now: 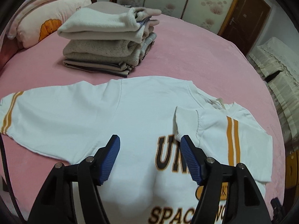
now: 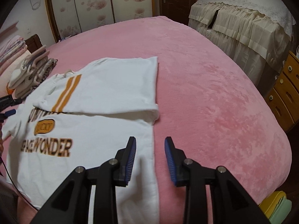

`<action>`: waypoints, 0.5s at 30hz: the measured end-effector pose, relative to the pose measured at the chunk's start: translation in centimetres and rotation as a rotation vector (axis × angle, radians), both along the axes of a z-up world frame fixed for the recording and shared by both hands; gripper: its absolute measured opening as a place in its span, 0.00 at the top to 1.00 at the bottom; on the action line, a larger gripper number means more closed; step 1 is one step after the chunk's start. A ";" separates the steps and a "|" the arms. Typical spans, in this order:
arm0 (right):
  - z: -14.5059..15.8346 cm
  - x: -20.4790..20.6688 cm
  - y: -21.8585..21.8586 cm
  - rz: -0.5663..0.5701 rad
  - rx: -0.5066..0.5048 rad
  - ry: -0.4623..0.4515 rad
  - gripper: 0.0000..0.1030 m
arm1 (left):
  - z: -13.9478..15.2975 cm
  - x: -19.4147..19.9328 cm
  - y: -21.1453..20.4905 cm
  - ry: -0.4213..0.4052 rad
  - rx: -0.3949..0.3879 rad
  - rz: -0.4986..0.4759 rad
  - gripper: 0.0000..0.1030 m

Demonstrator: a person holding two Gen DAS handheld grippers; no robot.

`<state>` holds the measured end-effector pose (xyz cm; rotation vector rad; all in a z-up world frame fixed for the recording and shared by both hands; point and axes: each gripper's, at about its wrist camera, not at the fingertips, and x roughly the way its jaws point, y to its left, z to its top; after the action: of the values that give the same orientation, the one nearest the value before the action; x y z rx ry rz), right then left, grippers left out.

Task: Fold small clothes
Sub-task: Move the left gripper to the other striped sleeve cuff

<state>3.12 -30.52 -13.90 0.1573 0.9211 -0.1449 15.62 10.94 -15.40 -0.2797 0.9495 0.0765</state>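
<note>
Flat white sweatshirt (image 1: 130, 115), one sleeve folded in; both jaws open, empty.

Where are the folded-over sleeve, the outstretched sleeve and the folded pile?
folded-over sleeve (image 2: 104, 87): right wrist view, white cloth beside its stripes.
outstretched sleeve (image 1: 46, 112): left wrist view, mid-sleeve.
folded pile (image 1: 104, 24): left wrist view, top garment.

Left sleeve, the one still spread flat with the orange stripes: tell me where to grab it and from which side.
Grip the left sleeve at its striped cuff, coming in from the outer end with the left gripper, whose jaws stand open and empty. The cuff lies flat on the pink blanket, a free edge, so one pad could probably slide beneath it and carry it across the shirt.
</note>
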 end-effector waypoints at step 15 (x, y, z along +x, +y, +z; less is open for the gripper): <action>5.7 -0.5 7.0 0.100 0.043 -0.062 0.69 | 6.8 -7.5 1.8 -0.094 0.027 -0.105 0.14</action>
<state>2.62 -23.51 -8.23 0.1542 0.8687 -0.0275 8.11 12.78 -8.63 -0.2062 0.8677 -0.0194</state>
